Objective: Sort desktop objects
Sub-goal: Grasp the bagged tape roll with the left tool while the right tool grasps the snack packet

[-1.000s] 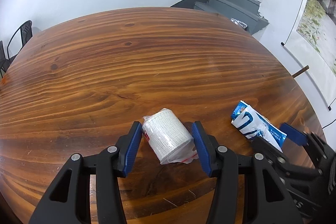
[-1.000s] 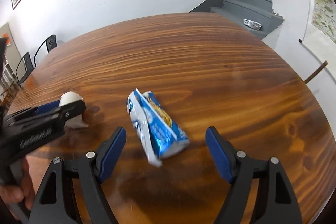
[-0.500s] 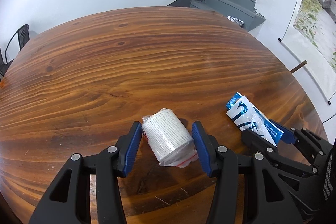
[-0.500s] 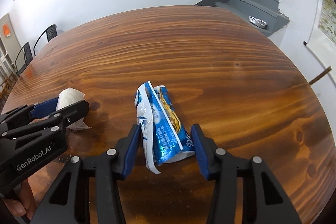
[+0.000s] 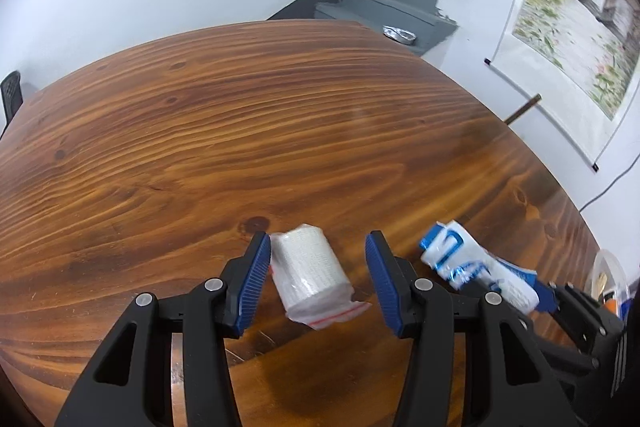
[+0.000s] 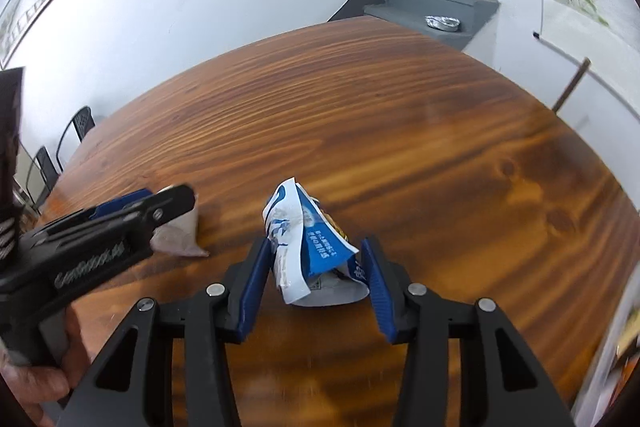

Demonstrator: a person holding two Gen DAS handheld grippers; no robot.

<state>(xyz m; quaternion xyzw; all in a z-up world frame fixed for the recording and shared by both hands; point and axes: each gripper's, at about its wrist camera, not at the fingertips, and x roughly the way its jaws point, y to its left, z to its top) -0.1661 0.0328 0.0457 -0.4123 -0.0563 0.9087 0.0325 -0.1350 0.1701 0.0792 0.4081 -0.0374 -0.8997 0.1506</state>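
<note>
A white roll in a clear zip bag (image 5: 310, 271) sits between the blue pads of my left gripper (image 5: 316, 275), against the left pad with a gap on the right; I cannot tell whether it is held. It hangs above the wooden table (image 5: 280, 131). My right gripper (image 6: 316, 279) is shut on a blue and white snack packet (image 6: 312, 251), lifted off the table. The packet also shows in the left wrist view (image 5: 472, 267). The left gripper also shows in the right wrist view (image 6: 132, 219).
A clear container with small items (image 5: 608, 279) stands at the table's right edge. Grey steps with a foil dish (image 5: 400, 35) lie beyond the table. A scroll picture (image 5: 576, 7) hangs on the right wall. Chairs (image 6: 80, 131) stand far left.
My right gripper closed on the snack packet and lifted it. My left gripper rose with the white roll between its pads, and both moved toward the right.
</note>
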